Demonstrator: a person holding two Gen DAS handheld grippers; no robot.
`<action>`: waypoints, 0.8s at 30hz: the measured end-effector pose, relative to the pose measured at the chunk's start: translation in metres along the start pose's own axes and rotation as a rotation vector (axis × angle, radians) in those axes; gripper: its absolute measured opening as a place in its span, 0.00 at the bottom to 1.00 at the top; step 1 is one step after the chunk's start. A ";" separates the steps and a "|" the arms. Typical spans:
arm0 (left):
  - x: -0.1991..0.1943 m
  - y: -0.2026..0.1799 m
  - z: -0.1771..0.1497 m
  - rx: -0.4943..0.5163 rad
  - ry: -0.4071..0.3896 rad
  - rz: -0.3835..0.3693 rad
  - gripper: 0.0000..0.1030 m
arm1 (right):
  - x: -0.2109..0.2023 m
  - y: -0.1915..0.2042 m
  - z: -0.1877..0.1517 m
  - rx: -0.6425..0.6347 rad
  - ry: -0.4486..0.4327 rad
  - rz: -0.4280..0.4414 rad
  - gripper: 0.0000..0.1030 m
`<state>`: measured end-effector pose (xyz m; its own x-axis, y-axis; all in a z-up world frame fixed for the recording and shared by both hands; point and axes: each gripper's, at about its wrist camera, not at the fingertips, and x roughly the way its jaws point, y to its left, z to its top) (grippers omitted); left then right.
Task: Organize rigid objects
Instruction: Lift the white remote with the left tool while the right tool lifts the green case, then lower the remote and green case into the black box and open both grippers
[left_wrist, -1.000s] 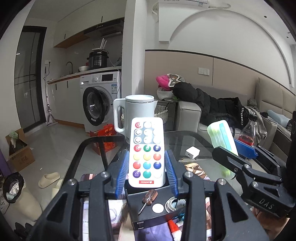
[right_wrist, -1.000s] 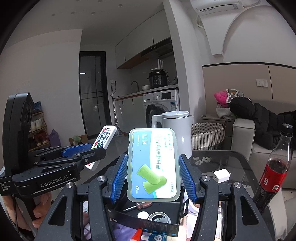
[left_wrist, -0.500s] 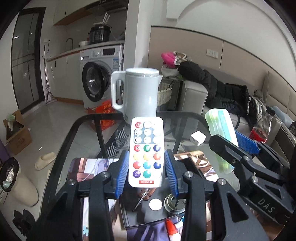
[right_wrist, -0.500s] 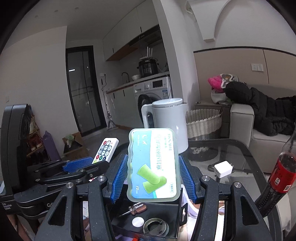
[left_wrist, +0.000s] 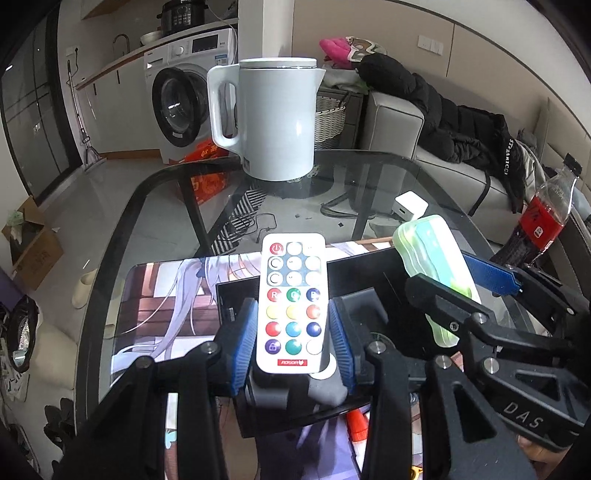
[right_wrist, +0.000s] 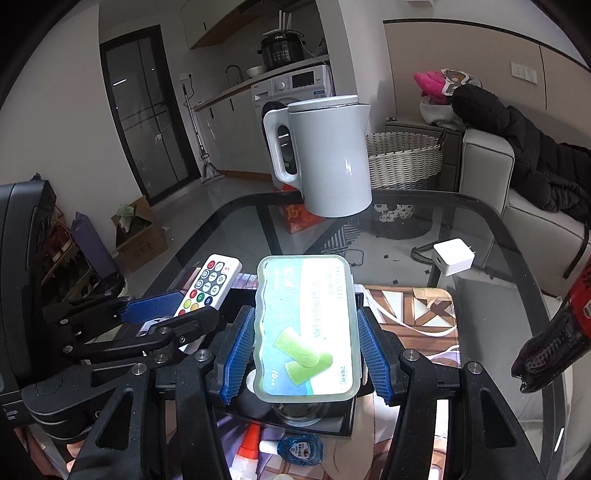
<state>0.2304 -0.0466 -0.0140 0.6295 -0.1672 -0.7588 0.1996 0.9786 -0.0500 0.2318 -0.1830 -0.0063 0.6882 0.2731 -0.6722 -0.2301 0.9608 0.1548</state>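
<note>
Both tongs are loaded: the left tongs (left_wrist: 291, 332) grip a white remote (left_wrist: 291, 302) by its long edges between the blue pads, buttons facing the camera, and the right tongs (right_wrist: 306, 347) clamp a pale green case (right_wrist: 306, 328) the same way, label up. Each load hangs over a black tray (left_wrist: 369, 266) that sits on a printed mat (left_wrist: 155, 306) on the glass counter (left_wrist: 280, 206); neither the remote nor the case looks to be resting on anything yet, though how far above the tray they are cannot be told. By my reading the task is in its middle: two items have been picked up and brought to the tray, but neither is released. Under the case, something round lies in the tray, possibly a lid, so some sorting seems already done. Items near the tray's front edge are yet to be gathered: a round blue tape dispenser (right_wrist: 301, 448) and a red-tipped tube (right_wrist: 249, 441) on the mat. A white charger (right_wrist: 452, 256) lies well apart on the glass, a cola bottle (left_wrist: 539, 221) stands at the right edge, and a kettle (left_wrist: 273, 118) stands at the far side; whether these belong to the job I cannot say. What is left first is setting both held items down inside the tray.
</note>
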 end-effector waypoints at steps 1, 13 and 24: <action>0.002 0.000 0.000 0.001 0.010 0.000 0.37 | 0.002 0.000 0.000 0.002 0.013 0.002 0.55; 0.028 0.009 -0.008 -0.017 0.141 0.000 0.37 | 0.026 0.000 -0.012 -0.009 0.135 0.018 0.55; 0.033 0.010 -0.012 -0.008 0.160 0.017 0.36 | 0.032 0.000 -0.015 -0.004 0.170 0.039 0.55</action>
<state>0.2441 -0.0408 -0.0473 0.5048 -0.1303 -0.8534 0.1835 0.9822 -0.0414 0.2432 -0.1751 -0.0383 0.5526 0.2977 -0.7785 -0.2573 0.9493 0.1804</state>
